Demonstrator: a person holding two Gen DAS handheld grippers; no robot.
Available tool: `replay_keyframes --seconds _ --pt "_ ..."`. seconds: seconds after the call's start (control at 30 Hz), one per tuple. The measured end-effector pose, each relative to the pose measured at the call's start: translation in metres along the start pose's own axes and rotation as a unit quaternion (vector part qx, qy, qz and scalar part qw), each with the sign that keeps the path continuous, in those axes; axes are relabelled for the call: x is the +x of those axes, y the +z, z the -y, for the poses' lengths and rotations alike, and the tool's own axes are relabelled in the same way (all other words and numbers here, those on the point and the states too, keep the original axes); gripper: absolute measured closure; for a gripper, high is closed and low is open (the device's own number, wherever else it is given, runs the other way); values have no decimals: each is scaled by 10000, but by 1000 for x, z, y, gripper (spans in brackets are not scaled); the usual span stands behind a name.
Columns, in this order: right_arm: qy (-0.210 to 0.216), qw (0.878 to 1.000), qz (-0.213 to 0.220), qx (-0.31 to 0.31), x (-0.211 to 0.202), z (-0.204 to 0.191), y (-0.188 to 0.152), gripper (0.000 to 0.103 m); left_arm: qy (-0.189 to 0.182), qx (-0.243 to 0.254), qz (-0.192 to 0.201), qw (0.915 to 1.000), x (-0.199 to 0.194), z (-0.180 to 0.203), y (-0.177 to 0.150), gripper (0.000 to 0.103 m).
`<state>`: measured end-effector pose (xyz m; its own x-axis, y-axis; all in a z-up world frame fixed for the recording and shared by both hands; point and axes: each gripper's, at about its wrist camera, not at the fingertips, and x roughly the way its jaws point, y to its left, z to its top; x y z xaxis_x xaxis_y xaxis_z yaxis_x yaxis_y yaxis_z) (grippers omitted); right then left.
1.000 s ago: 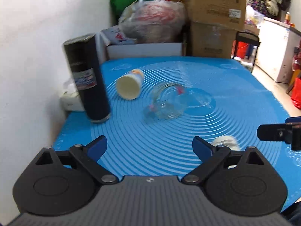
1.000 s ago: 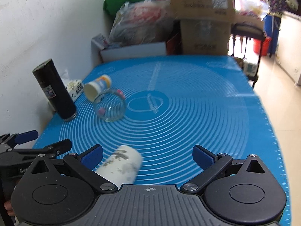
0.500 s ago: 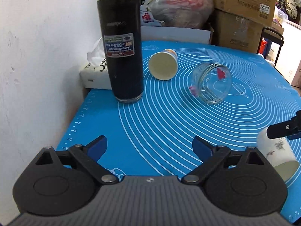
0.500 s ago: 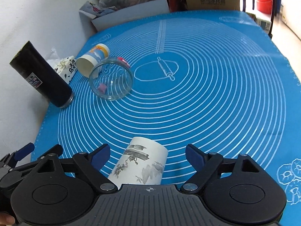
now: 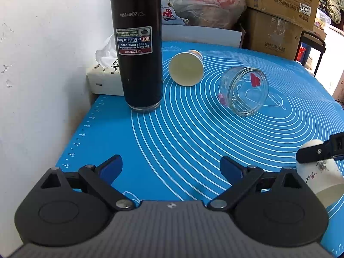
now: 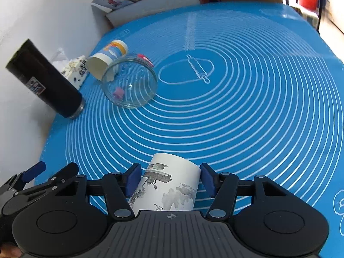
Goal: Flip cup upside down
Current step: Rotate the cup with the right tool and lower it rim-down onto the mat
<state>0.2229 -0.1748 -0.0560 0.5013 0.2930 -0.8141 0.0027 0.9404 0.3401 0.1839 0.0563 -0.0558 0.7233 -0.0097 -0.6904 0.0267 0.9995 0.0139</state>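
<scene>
A white cup with grey ink drawings [image 6: 169, 185] lies on its side on the blue mat near the front edge. My right gripper [image 6: 169, 179] has closed around it, with both blue pads against its sides. The cup also shows at the right edge of the left wrist view [image 5: 320, 172], with a right finger [image 5: 316, 152] on it. My left gripper [image 5: 171, 167] is open and empty above the mat's front left part.
A tall black flask [image 5: 137, 49] stands at the left by the wall. A paper cup [image 5: 186, 68] and a glass jar [image 5: 245, 90] lie on their sides beyond it. A tissue box [image 5: 103, 79] sits behind the flask. Boxes and bags stand behind the blue mat [image 6: 247, 107].
My right gripper has moved forward and closed from open onto the white cup. My left gripper has drawn closer to the black flask and stayed open.
</scene>
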Motion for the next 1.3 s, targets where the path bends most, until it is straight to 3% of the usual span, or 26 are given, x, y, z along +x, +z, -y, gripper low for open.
replay_keyframes --seconds 0.1,0.23,0.4,0.57,0.8,1.3 --pt "-35 9988 481 -117 -15 -1 -6 46 11 -81 63 9999 -3 -2 0 7" --pt "-593 9843 1482 -756 -28 -19 -22 46 -34 -233 160 9996 -9 -3 0 7" --pt "-1300 9404 2701 -1605 -35 -43 -53 46 -58 -280 274 9992 -16 0 -2 7" --pt "-1689 9002 3447 -2059 -27 -47 -74 46 -72 -295 355 9989 -20 3 -5 7" --pt "-1871 8870 3547 -2289 -19 -40 -88 46 -178 -379 357 9985 -22 7 -8 7" --pt "-1854 8772 3602 -2578 -35 -33 -142 46 -304 -357 415 9980 -41 23 -15 7"
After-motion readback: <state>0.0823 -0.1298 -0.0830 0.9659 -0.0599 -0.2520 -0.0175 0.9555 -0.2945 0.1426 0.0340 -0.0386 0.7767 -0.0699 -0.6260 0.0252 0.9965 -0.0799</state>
